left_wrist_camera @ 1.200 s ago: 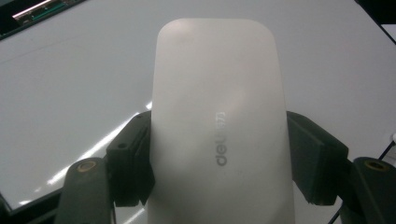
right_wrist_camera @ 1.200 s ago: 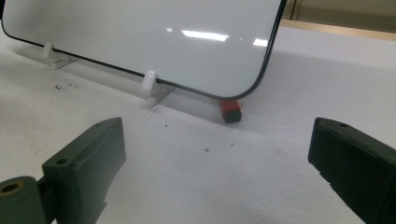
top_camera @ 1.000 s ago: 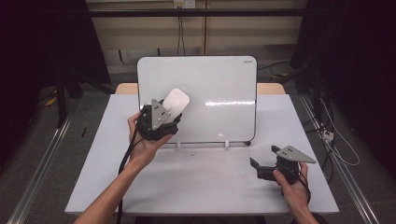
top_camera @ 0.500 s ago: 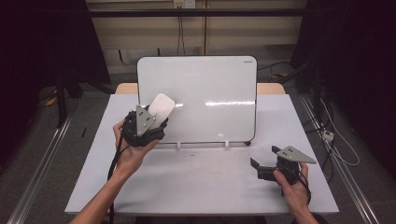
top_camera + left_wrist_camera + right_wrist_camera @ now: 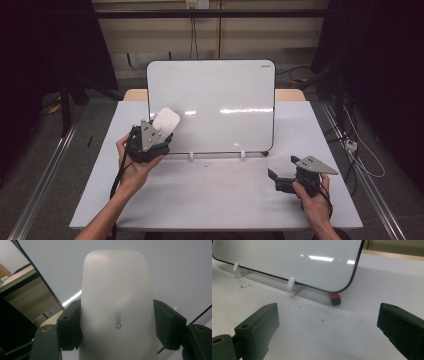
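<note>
The left gripper [image 5: 156, 136], jaws clamped on a white rounded plastic eraser [image 5: 117, 312] at the glossy whiteboard's [image 5: 220, 100] lower-left corner, seems mid-wipe; the right gripper [image 5: 280, 176] idles wide open, empty.

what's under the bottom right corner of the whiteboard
A small red and black block sits on the table under the whiteboard corner. The board's edge covers its top, so whether they touch is unclear.
</note>
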`<state>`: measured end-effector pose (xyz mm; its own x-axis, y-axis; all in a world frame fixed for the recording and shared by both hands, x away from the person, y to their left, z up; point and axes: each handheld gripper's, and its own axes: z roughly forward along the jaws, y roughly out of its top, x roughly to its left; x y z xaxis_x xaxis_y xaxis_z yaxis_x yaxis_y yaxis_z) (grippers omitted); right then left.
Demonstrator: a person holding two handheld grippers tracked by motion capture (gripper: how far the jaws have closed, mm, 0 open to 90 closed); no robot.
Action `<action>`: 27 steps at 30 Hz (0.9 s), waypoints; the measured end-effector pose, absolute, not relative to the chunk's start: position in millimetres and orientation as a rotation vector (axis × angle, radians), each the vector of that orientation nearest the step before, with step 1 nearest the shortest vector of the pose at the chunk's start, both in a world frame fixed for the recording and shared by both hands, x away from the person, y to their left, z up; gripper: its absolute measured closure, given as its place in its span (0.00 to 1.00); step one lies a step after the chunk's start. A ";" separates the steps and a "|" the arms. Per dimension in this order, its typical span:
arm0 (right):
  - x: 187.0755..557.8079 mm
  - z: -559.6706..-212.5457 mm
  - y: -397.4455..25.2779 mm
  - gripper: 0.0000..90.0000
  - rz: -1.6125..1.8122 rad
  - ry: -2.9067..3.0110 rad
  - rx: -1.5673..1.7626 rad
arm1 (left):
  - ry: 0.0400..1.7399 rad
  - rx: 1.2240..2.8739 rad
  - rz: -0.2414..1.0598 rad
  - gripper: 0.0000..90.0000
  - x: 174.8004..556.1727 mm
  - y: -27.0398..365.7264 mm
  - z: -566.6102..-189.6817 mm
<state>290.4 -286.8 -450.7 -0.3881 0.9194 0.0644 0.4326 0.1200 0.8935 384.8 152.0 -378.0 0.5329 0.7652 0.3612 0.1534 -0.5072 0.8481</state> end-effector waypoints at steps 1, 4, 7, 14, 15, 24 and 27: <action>290.3 -450.3 -286.3 0.05 1.225 1.883 1.304 | 0.749 1.974 0.969 0.35 385.0 152.6 -380.1; 289.5 -449.2 -282.3 0.05 1.222 1.897 1.284 | 0.753 1.983 0.974 0.35 384.8 153.1 -385.7; 289.1 -449.1 -281.4 0.05 1.219 1.900 1.285 | 0.751 1.994 0.984 0.35 386.6 152.1 -390.7; 288.9 -449.1 -282.2 0.05 1.218 1.898 1.286 | 0.732 2.039 0.992 0.35 391.3 146.4 -402.8; 289.1 -449.2 -282.2 0.05 1.218 1.900 1.287 | 0.723 2.052 0.995 0.35 391.8 145.4 -403.3; 289.0 -449.3 -282.4 0.05 1.217 1.899 1.287 | 0.703 2.084 1.006 0.35 397.1 136.5 -415.3; 289.5 -449.6 -282.0 0.05 1.216 1.900 1.285 | 0.673 2.101 1.034 0.35 397.4 130.1 -419.2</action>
